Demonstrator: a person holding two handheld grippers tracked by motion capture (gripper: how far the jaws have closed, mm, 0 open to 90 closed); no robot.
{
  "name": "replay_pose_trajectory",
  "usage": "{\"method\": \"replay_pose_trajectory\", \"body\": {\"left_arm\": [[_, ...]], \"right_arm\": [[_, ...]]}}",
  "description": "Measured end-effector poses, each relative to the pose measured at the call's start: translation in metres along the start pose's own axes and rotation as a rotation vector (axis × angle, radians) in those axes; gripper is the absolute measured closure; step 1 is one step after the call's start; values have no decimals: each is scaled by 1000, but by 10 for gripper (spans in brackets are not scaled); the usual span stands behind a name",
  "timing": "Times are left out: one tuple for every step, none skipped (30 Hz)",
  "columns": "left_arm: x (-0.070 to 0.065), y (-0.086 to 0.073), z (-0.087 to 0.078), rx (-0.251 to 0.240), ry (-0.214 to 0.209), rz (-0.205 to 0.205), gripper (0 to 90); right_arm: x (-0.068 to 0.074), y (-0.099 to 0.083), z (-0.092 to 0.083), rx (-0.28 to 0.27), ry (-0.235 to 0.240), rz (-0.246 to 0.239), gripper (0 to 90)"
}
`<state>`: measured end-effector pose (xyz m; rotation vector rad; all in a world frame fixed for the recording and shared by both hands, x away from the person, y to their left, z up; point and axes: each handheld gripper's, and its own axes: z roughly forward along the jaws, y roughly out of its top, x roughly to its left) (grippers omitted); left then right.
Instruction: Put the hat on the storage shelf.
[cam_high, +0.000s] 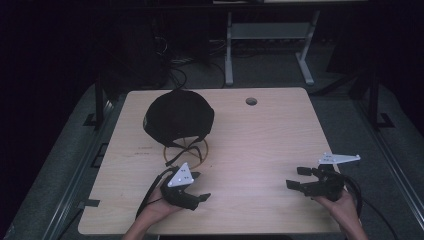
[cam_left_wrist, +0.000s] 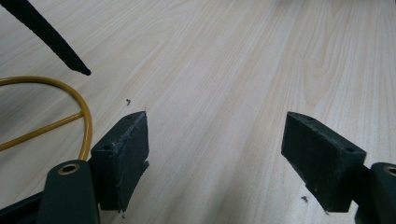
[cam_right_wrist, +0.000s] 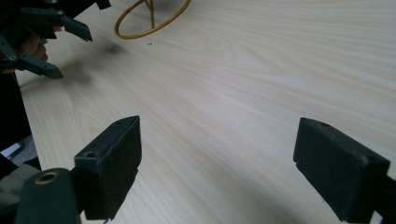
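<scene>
- Cap (cam_high: 178, 118), black: sitting on a yellow wire stand (cam_high: 186, 151) at the far-left part of the counter (cam_high: 260, 145); covering the stand's top, leaving the ring base showing below the brim side.
- Stand: resting on the counter; ring and a cross-spoke showing at the left edge in the left gripper view (cam_left_wrist: 83, 122), ring showing at the top in the right gripper view (cam_right_wrist: 152, 21).
- Strap (cam_high: 172, 156), black: hanging from the cap down over the ring; a dark pointed strip, probably this strap, entering the top-left corner in the left gripper view (cam_left_wrist: 49, 39).
- Left gripper (cam_high: 197, 186): hovering over the near-left counter, just in front of the stand, apart from cap and ring; fingers (cam_left_wrist: 122, 156) standing spread wide, holding nothing, bare wood between them.
- Right gripper (cam_high: 299, 178): hovering over the near-right counter, well apart from the cap, pointing left; fingers (cam_right_wrist: 112, 163) standing spread wide, gripping nothing.
- Left hand (cam_high: 152, 210): grasping the left gripper from the near edge.
- Right hand (cam_high: 342, 205): grasping the right gripper from the near edge.
- Hole (cam_high: 251, 101), round: lying in the counter near the far edge, right of the cap.
</scene>
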<state>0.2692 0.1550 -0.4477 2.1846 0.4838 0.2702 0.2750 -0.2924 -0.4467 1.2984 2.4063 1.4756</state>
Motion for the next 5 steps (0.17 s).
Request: {"method": "replay_pose_trajectory", "body": {"left_arm": [[0, 0, 0, 2, -2, 0, 228], [0, 0, 1, 4, -2, 2, 228], [0, 0, 1, 4, -2, 1, 228], [0, 0, 1, 4, -5, -1, 228], [0, 0, 1, 3, -6, -2, 228]], "right_arm": [[1, -3, 1, -1, -3, -6, 149], [3, -6, 1, -4, -12, 1, 149], [4, -10, 1, -28, -16, -12, 149], [5, -14, 1, -47, -11, -6, 149], [6, -19, 0, -71, 4, 13, 149]]}}
